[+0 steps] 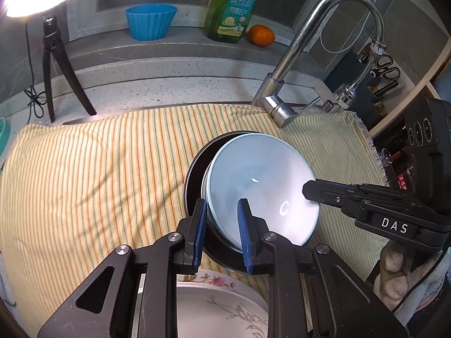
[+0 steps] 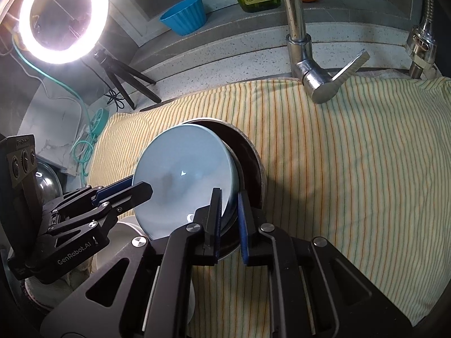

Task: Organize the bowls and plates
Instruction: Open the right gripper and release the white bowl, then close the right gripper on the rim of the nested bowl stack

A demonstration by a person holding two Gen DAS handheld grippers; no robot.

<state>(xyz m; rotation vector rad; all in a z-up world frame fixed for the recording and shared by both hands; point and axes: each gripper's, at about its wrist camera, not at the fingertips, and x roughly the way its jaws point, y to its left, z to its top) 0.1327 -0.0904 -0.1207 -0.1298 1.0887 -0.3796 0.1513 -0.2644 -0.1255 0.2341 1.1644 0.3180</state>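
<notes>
Striped cloth [image 1: 98, 169] beneath faucet [image 1: 307, 56]

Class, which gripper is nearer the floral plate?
Left. The left gripper straddles the bowl's rim beside the floral plate; the right gripper is at the opposite rim, farther off.

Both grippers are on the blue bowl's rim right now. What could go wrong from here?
1. The blue bowl sits tilted and off-centre in the dark bowl; letting go may make it slide or clatter.
2. Left gripper and right gripper straddle both rims, so lifting may drag the dark bowl.
3. The faucet stands close behind.
</notes>
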